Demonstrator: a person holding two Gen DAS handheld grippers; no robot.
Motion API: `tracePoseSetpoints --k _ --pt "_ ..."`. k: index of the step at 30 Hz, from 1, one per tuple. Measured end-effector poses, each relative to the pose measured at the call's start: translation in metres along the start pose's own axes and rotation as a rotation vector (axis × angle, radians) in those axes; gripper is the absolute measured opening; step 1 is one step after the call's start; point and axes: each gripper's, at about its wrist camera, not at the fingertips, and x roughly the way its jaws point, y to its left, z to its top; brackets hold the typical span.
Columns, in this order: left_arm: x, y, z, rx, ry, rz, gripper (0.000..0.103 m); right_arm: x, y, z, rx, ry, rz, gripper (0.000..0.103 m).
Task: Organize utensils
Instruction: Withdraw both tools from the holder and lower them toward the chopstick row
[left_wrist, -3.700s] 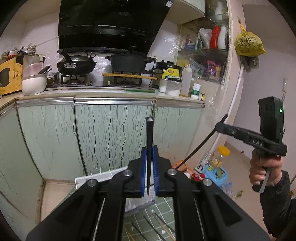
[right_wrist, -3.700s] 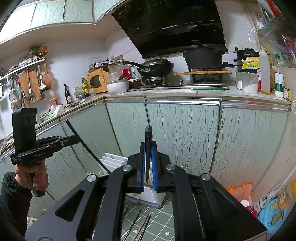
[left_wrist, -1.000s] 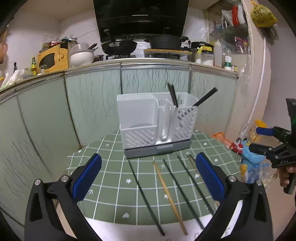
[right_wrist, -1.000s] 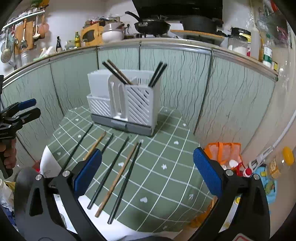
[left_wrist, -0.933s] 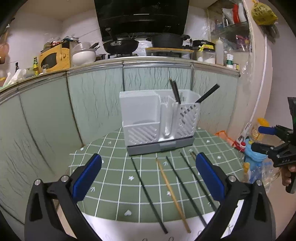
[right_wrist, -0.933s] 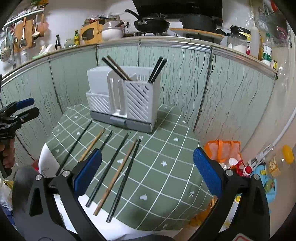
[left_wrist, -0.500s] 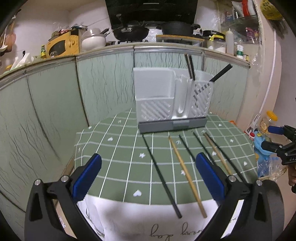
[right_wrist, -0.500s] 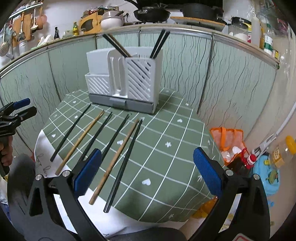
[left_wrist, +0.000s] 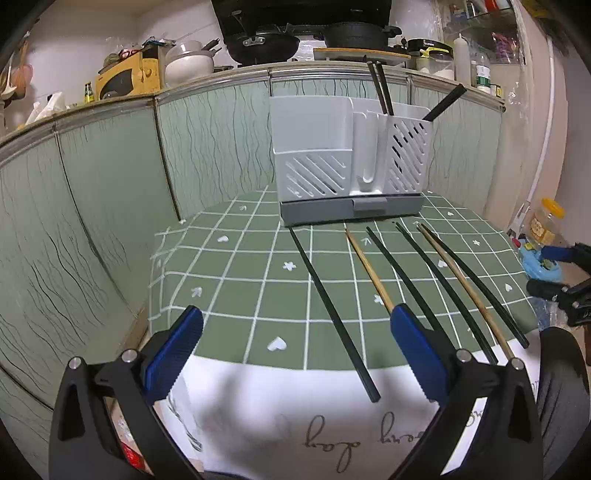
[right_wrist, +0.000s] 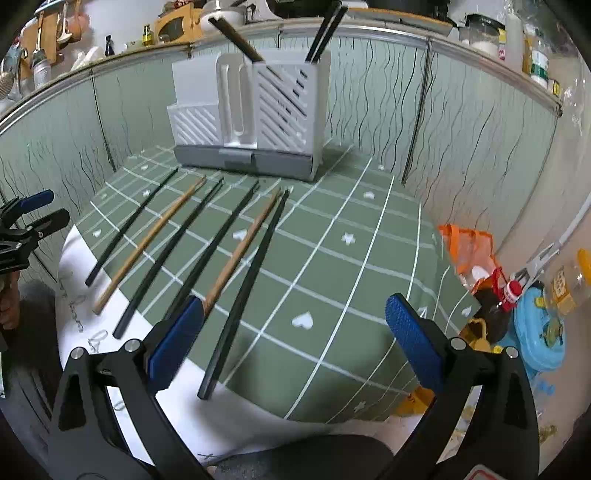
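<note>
A white slotted utensil holder (left_wrist: 347, 158) (right_wrist: 251, 110) stands at the back of the round table. Black chopsticks (left_wrist: 380, 86) (right_wrist: 325, 29) stick out of its right compartment. Several loose chopsticks lie side by side in front of it, black ones (left_wrist: 332, 306) (right_wrist: 247, 284) and wooden ones (left_wrist: 369, 269) (right_wrist: 151, 240). My left gripper (left_wrist: 295, 317) hovers open over the near ends of the leftmost black and wooden sticks. My right gripper (right_wrist: 295, 306) is open too, over the near end of the rightmost black stick. Neither holds anything.
A green checked cloth (left_wrist: 240, 266) covers the table, with white fabric hanging over its near edge. Pale green cabinet fronts (left_wrist: 110, 184) curve behind. On the floor to the right are an orange bag (right_wrist: 469, 243), a bottle and a blue toy (right_wrist: 539, 332).
Both grippers were shut on a black chopstick 3.7 s ago and are open now. Over the last second both have sunk and moved closer to the loose chopsticks.
</note>
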Motion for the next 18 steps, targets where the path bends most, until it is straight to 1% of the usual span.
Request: tracePoseSetpoints --k 3,8,10,11,14,15,17,18 --pt "0.003 -0.002 -0.006 -0.019 0.003 0.008 0.099 0.005 0.001 -0.007 0.017 0.016 0.009 0.092" --pt "0.008 -0.011 -0.014 -0.012 0.003 0.041 0.099 0.01 0.007 -0.015 0.014 0.029 0.01 0.085" --pt "0.01 -0.014 -0.016 -0.009 0.009 0.046 0.095 0.011 0.011 -0.017 0.005 0.034 0.006 0.082" --pt "0.012 -0.016 -0.018 -0.009 0.017 0.041 0.09 0.012 0.014 -0.018 -0.003 0.038 -0.001 0.079" --pt "0.02 -0.021 -0.021 -0.011 0.045 0.045 0.086 0.012 0.021 -0.02 -0.02 0.04 -0.012 0.076" --pt "0.022 -0.022 -0.022 -0.014 0.05 0.043 0.082 0.012 0.023 -0.02 -0.027 0.038 -0.016 0.074" --pt "0.027 -0.024 -0.024 -0.022 0.066 0.059 0.078 0.013 0.027 -0.021 -0.039 0.039 -0.028 0.072" --pt "0.029 -0.024 -0.025 -0.029 0.075 0.057 0.074 0.014 0.029 -0.021 -0.044 0.04 -0.033 0.07"
